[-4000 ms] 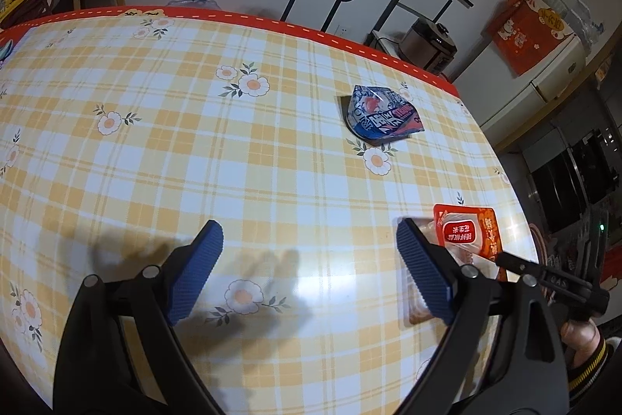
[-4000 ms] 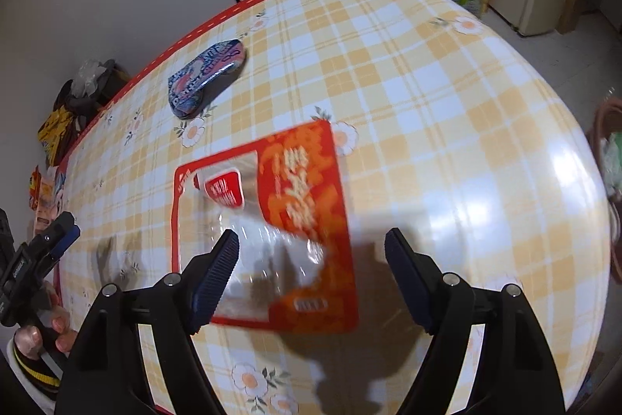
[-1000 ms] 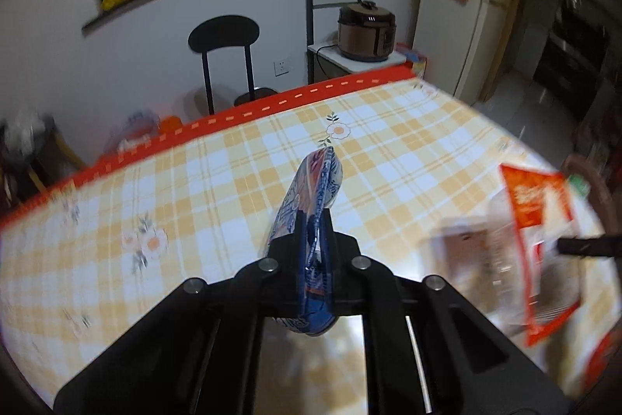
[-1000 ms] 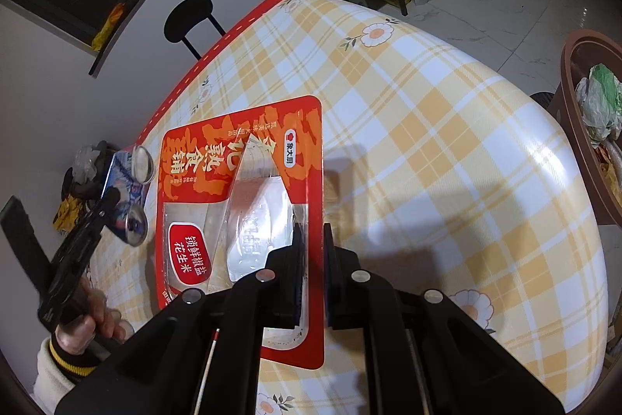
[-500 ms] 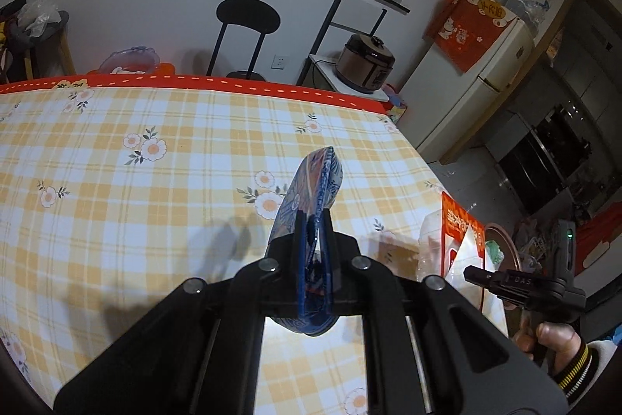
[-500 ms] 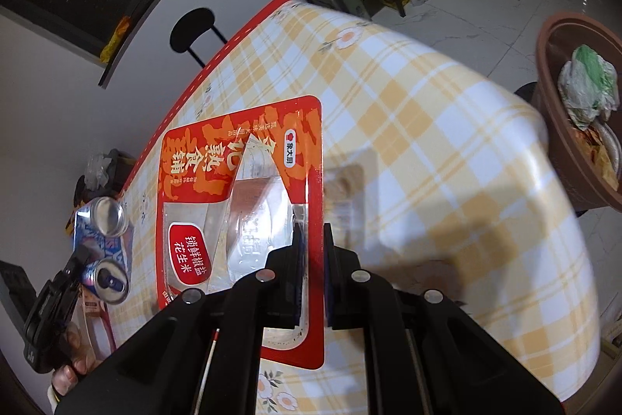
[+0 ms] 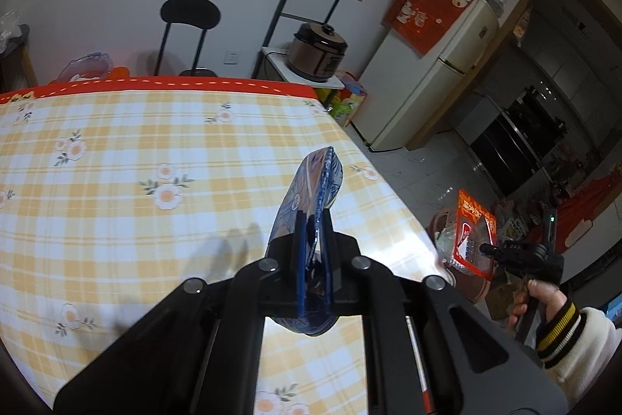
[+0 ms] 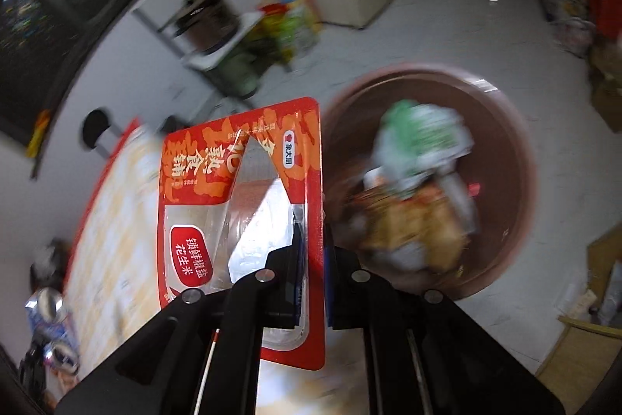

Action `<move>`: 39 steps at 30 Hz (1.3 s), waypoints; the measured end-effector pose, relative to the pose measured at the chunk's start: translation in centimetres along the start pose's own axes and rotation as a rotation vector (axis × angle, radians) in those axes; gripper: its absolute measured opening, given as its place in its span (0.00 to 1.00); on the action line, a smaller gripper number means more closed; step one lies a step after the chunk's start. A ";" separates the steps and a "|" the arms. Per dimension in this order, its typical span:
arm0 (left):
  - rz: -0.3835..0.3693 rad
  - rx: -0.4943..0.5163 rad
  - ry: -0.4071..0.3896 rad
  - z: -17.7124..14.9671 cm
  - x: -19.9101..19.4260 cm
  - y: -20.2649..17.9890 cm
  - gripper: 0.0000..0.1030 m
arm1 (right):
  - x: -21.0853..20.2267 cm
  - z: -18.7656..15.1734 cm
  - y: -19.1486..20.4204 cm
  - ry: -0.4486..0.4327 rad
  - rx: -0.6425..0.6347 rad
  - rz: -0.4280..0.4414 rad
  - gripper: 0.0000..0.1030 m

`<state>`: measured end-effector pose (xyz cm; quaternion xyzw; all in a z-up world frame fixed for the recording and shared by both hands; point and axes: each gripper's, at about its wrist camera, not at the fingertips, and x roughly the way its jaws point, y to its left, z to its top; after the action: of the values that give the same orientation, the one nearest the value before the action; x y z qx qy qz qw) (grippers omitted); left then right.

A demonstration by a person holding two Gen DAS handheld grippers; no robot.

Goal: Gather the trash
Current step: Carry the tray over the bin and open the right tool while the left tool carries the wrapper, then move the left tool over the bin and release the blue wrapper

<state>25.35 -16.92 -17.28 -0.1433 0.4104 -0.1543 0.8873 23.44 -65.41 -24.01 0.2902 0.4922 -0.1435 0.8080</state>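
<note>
Red packet [image 8: 241, 205] pinched in right hand-held gripper [image 8: 311, 259] beside bin [image 8: 517, 150].

Open tabletop lay ahead of the left gripper [image 7: 313, 251], the yellow checked tablecloth [image 7: 116, 150] bare out to its far red edge. The crumpled blue wrapper [image 7: 315, 197] filled the gap between its jaws. Over on the right, past the table's edge, the round brown bin [image 8: 517, 150] sat below the right gripper [image 8: 313, 259], its mouth heaped with green and orange rubbish [image 8: 420, 189]. The red peanut packet [image 8: 248, 205] blocked that camera's left side.
</note>
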 end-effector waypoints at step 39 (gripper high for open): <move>-0.410 0.361 0.255 -3.2 17.9 -32.6 0.11 | -12.4 2.3 -13.1 -0.120 0.060 0.008 0.95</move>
<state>28.80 -54.01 -19.15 -0.0428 0.4469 -0.4175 0.7901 12.43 -77.89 -16.64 0.3075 0.4373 -0.1721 0.8274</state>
